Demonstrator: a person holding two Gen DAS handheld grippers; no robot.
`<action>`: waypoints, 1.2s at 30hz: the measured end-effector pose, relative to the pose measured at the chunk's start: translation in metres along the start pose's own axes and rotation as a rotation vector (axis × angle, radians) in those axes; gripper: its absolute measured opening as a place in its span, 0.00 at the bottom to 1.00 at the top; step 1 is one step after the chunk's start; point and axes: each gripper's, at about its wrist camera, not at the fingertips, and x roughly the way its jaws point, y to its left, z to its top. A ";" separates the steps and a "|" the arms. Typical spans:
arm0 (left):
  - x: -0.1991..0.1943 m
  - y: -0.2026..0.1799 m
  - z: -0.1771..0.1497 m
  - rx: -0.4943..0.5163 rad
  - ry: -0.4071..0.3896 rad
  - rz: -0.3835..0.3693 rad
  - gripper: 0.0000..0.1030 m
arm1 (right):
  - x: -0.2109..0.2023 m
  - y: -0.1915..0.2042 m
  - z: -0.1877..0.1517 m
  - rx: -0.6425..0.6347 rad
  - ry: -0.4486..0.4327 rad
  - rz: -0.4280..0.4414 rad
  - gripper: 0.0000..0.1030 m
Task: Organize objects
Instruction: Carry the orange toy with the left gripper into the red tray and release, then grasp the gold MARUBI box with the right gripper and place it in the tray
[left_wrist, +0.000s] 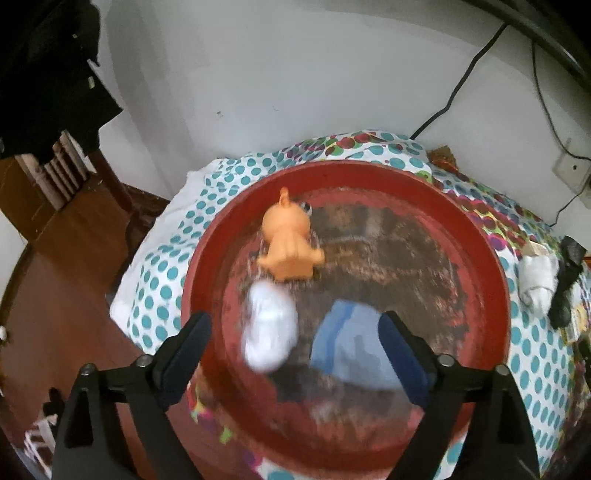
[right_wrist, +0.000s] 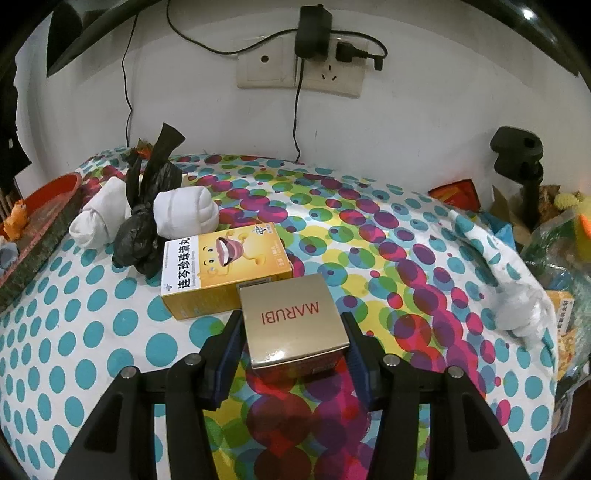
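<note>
Over the red tray (left_wrist: 480, 236), the left gripper (left_wrist: 291, 321) gapes wide; the right gripper (right_wrist: 291, 325) clasps the gold box (right_wrist: 293, 325).

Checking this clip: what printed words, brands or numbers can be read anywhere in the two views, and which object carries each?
"MARUBI": red letters, upside down in the right wrist view, on top of the gold square cardboard box between the right gripper's fingers.
"连芩珍珠滴丸": black characters on the yellow cartoon-face medicine box.
Smaller print on the yellow box: too small to read.
Left wrist view: no text visible; blurred.
</note>
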 end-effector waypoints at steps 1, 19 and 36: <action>-0.003 0.002 -0.005 -0.006 -0.001 -0.001 0.91 | -0.001 0.002 0.000 -0.007 -0.001 -0.007 0.51; -0.027 0.032 -0.064 -0.071 -0.082 0.051 0.93 | -0.039 0.057 -0.011 -0.043 0.011 0.043 0.50; -0.026 0.066 -0.067 -0.127 -0.090 0.094 0.93 | -0.063 0.255 0.049 -0.266 -0.052 0.317 0.51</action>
